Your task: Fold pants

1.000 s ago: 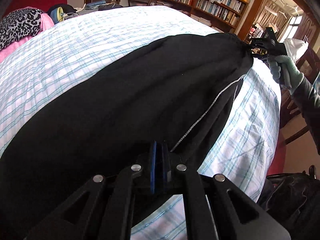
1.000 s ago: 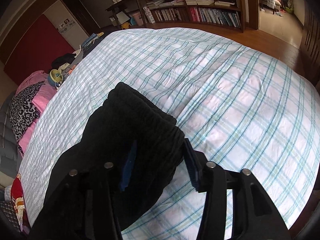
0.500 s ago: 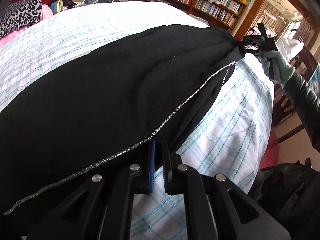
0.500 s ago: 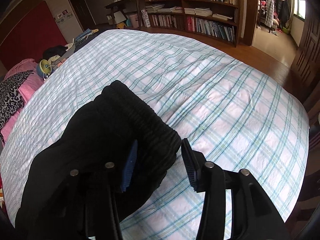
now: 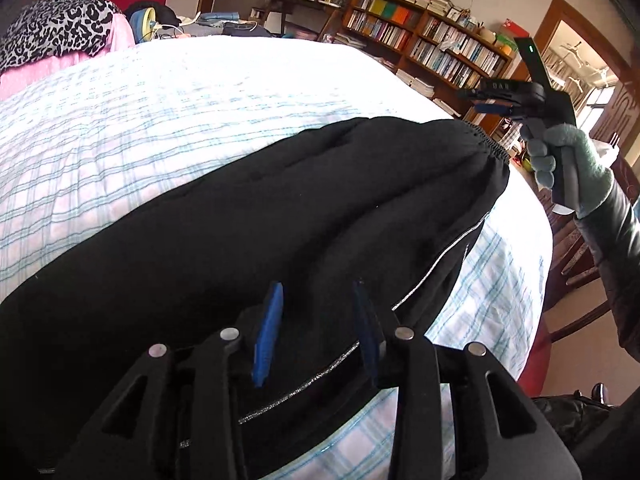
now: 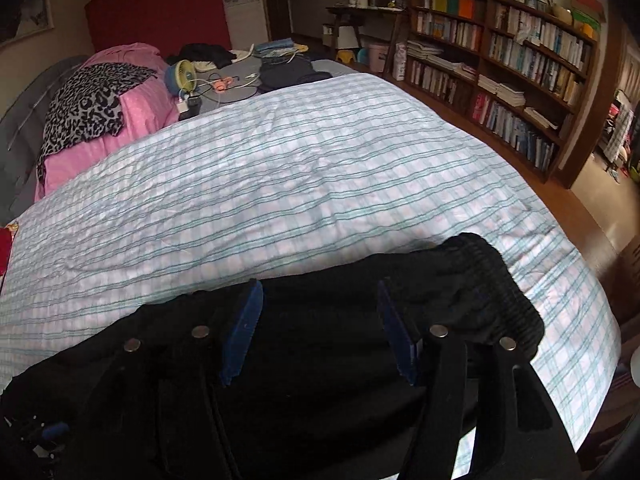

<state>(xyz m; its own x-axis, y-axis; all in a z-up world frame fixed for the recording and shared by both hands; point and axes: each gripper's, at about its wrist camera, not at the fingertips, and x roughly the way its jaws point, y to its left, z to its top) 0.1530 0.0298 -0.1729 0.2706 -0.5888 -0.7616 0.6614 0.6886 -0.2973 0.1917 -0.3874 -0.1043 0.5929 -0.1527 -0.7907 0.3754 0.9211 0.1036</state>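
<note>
Black pants point(image 5: 280, 216) lie stretched lengthwise along the near edge of the bed, on its pale blue checked cover point(image 5: 200, 92), and appear to be already doubled leg over leg: a silver side stripe point(image 5: 436, 264) runs along the near edge and the gathered elastic waistband point(image 6: 508, 292) sits at the right-hand end. That lengthwise fold looks done and laid flat, with only soft ridges in the cloth.

Both tools have just been opening, and earlier frames bear that out. The left gripper point(image 5: 316, 328) hovers with its blue pads apart at a moderate gap over the leg end, the fabric below them but not pinched. The right gripper point(image 6: 320, 328) stands wider, lifted clear above the waistband; from the left wrist view it hangs in the air beyond the waist end, holding nothing.

What is left, by my reading, is the crosswise folding: bringing the leg end toward the waistband, perhaps once more again, then smoothing.
</note>
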